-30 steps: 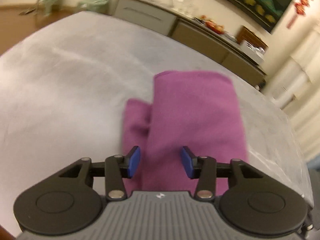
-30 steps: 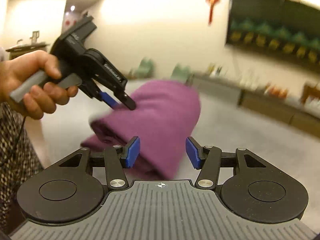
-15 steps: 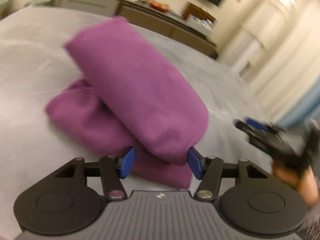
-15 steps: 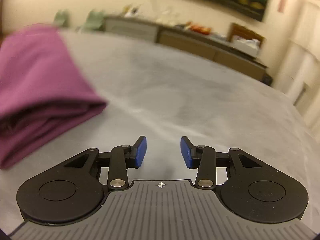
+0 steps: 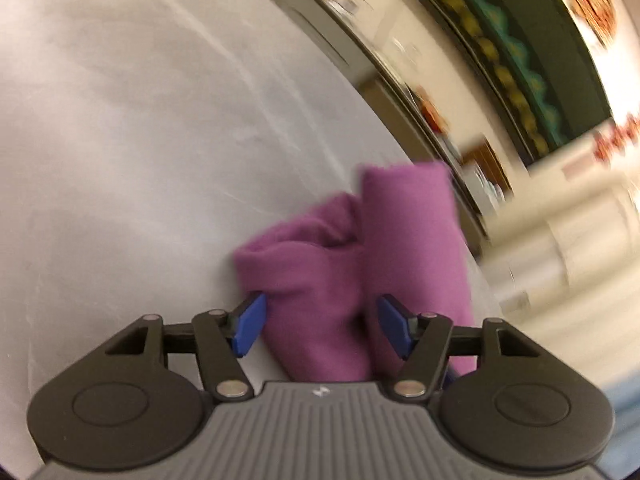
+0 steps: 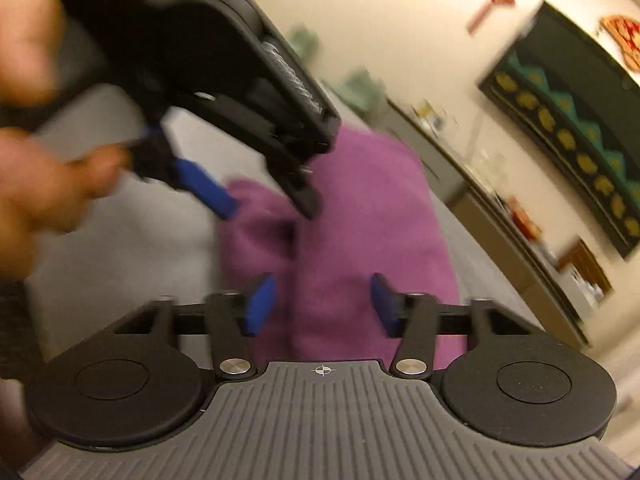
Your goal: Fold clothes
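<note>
A folded purple garment point(image 5: 408, 240) lies on the grey table point(image 5: 140, 140), with one fold stacked on another. My left gripper point(image 5: 320, 312) is open, and the garment's near end lies between its blue pads without being pinched. In the right wrist view my right gripper point(image 6: 322, 292) hovers over the same garment point(image 6: 372, 208). Its jaws are closing with the cloth showing between them, and the pads are not pressing on it. A hand point(image 6: 40, 184) holds the left gripper point(image 6: 268, 208) open above the garment's left part. Both views are blurred by motion.
A long sideboard point(image 5: 420, 96) carrying small items runs along the far wall under a dark framed picture point(image 5: 520, 60). Pale green chairs point(image 6: 360, 84) stand behind the table. Bare grey tabletop point(image 6: 120, 248) stretches left of the garment, and light curtains point(image 5: 580, 240) hang at right.
The right wrist view swung from bare table back onto the garment, with the left gripper and hand in sight again. The left gripper rolled and dropped lower over the garment's near end.
</note>
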Available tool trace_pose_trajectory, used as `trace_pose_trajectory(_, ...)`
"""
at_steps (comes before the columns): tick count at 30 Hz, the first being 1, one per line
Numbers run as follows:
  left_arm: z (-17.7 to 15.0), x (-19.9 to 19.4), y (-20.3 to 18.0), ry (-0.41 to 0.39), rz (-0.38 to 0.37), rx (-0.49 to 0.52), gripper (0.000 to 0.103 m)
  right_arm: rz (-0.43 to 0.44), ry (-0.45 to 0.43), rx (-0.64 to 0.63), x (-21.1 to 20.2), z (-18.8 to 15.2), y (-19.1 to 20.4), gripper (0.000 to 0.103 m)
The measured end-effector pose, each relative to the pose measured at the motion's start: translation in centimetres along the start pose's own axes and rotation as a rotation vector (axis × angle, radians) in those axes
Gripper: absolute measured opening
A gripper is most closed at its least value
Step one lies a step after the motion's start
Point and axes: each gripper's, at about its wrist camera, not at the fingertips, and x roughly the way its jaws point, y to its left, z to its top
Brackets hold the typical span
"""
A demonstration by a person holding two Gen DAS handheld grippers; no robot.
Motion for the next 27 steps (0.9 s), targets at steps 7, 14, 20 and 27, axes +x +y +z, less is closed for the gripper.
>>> trace_pose_trajectory(7,-0.1,0.0,1.5,-0.040,-0.054,-0.151,0.060,0.008,-0.019,-0.039,-6.5,-1.9,0.1,0.006)
trace_pose_trajectory(14,0.3,-7.5,-1.8,-0.329,-0.114,0.100,0.062,-0.070,-0.019,-0.277,-9.9,-6.0,7.5,0.007)
trace_pose_trajectory(20,-1.1,0.5,-5.9,-0.040,0.096,0.464,0.060,-0.145,-0.027,-0.497,-9.6,-6.6,10.6,0.013)
trace_pose_trajectory(27,-0.2,3.0,-4.6,0.030,0.128,0.410,0.063,-0.016,-0.048,-0.354,-11.1,-6.1,7.9,0.016)
